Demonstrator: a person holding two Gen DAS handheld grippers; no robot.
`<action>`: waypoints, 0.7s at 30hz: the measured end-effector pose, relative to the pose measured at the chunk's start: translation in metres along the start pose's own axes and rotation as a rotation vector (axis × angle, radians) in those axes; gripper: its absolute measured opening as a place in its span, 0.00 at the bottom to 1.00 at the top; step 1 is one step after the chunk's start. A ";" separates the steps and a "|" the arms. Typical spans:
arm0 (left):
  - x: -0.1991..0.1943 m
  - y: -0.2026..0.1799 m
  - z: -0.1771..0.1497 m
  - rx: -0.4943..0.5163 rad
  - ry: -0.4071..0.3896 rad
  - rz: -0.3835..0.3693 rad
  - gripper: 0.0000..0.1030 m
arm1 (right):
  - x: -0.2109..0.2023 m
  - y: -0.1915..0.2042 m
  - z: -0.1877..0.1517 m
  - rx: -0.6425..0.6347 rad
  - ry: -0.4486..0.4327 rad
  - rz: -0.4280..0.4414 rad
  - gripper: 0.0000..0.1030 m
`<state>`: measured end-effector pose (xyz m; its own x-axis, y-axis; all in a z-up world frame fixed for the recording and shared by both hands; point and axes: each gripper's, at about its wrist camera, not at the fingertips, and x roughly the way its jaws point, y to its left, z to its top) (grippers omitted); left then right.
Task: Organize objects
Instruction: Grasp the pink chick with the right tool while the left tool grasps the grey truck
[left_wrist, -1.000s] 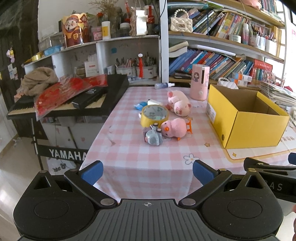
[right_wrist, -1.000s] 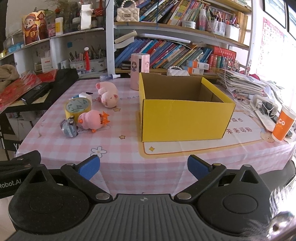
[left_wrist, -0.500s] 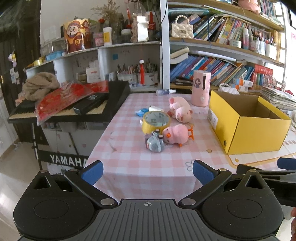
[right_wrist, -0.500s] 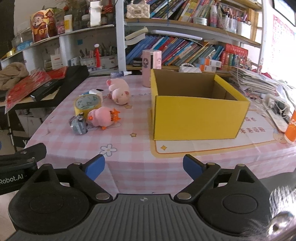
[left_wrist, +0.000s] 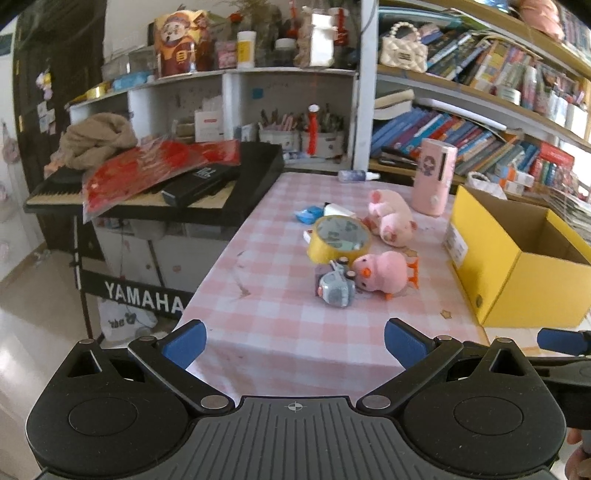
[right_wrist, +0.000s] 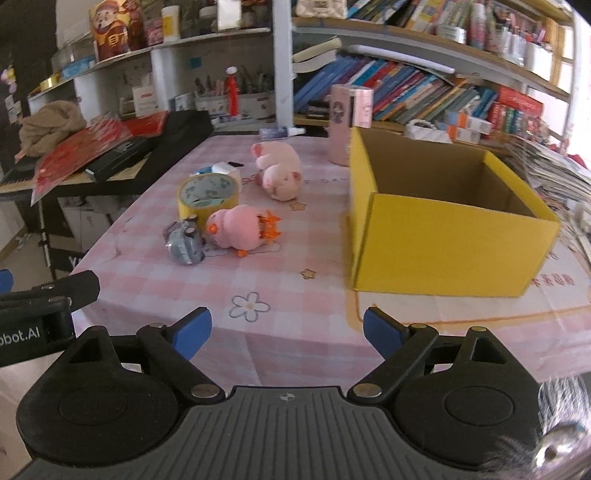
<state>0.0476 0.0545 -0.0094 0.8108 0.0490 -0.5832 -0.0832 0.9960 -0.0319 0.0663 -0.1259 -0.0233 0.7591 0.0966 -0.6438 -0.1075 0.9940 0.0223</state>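
Observation:
On the pink checked table (left_wrist: 266, 317) lie a grey toy car (left_wrist: 334, 290), a pink plush chick (left_wrist: 384, 275), a yellow tape roll (left_wrist: 341, 240) and a pink plush pig (left_wrist: 391, 218). An open, empty yellow box (left_wrist: 517, 258) stands to their right. The same car (right_wrist: 184, 242), chick (right_wrist: 240, 230), tape roll (right_wrist: 208, 195), pig (right_wrist: 279, 170) and box (right_wrist: 443, 221) show in the right wrist view. My left gripper (left_wrist: 294, 341) is open and empty at the table's near edge. My right gripper (right_wrist: 286, 330) is open and empty, in front of the box's left corner.
A pink cylinder (left_wrist: 434, 177) stands behind the pig, with small blue and white items (left_wrist: 321, 212) beside the tape. A black Yamaha keyboard (left_wrist: 166, 192) on a stand abuts the table's left side. Bookshelves (left_wrist: 461, 122) line the back wall.
Both grippers have moved forward toward the table. The toys and box look larger and nearer. Both stay open and empty.

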 end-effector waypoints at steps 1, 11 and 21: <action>0.002 0.002 0.001 -0.011 0.001 0.004 1.00 | 0.004 0.001 0.002 -0.010 0.003 0.008 0.87; 0.030 0.014 0.014 -0.104 0.031 0.061 1.00 | 0.043 0.008 0.025 -0.090 0.034 0.092 0.80; 0.059 0.016 0.025 -0.154 0.066 0.117 1.00 | 0.081 0.014 0.044 -0.157 0.055 0.158 0.71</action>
<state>0.1085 0.0751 -0.0237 0.7513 0.1541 -0.6417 -0.2669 0.9603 -0.0819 0.1545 -0.1020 -0.0419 0.6890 0.2435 -0.6827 -0.3242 0.9459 0.0102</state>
